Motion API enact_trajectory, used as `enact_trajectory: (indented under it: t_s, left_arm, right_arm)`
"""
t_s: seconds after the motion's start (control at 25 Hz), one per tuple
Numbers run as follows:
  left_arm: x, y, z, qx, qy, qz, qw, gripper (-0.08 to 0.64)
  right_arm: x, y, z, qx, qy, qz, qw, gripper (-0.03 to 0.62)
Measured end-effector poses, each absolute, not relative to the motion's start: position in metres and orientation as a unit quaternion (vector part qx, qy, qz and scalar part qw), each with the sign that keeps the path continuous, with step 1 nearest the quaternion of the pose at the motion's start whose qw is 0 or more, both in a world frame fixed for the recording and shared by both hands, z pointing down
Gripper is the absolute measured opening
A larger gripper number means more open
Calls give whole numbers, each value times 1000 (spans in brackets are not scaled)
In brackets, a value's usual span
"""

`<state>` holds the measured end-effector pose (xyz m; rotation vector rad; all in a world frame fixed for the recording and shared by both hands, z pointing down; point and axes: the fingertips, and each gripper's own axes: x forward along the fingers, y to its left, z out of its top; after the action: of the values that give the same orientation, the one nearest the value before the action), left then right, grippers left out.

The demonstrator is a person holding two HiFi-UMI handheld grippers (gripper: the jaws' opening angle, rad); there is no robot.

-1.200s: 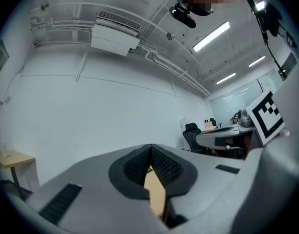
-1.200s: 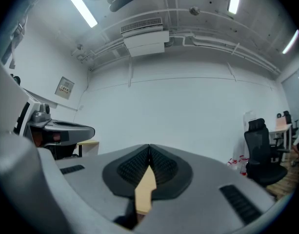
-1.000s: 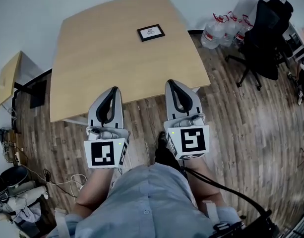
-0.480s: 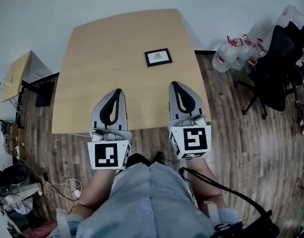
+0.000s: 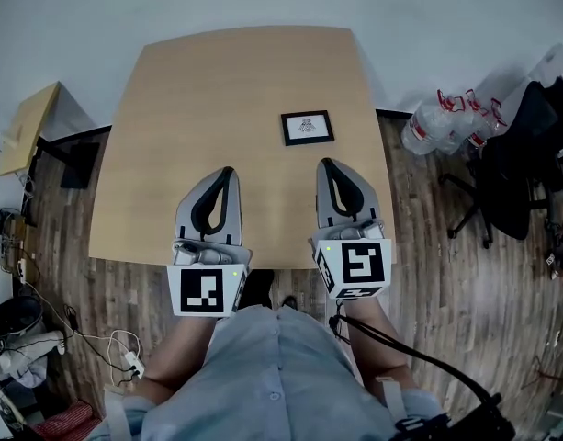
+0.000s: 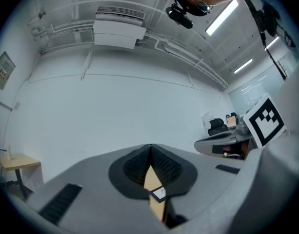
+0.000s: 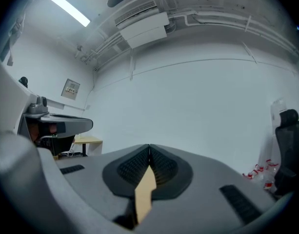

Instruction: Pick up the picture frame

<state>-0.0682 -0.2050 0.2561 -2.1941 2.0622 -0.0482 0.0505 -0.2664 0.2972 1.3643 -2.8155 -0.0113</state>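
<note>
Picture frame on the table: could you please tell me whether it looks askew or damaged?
Nothing stands out: the picture frame lies flat and alone on the table, roughly square with its edges, with no damage visible.

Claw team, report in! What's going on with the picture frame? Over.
Left claw and right claw shut, empty, over table near edge. Picture frame flat, ahead of right claw, untouched. Nothing blocking.

The left gripper (image 5: 228,172) and right gripper (image 5: 327,163) are held level, side by side, both with jaws together.
</note>
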Motion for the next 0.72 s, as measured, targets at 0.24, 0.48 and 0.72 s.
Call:
enact_trajectory:
  t_s: [0.24,0.48,0.72]
  left_arm:
    - [-92,-241,264,-728,684,-15,51,2]
    - [-115,-280,275,-736,677,-14,28,0]
    - [-131,-300,286,-741,672,-24,8,2]
  right_arm:
    - [27,-302,306,439,-898,0,25,2]
    - [8,-342,320,450,-891,8,50,2]
    - [-3,-371,333,459,-885,26,69,2]
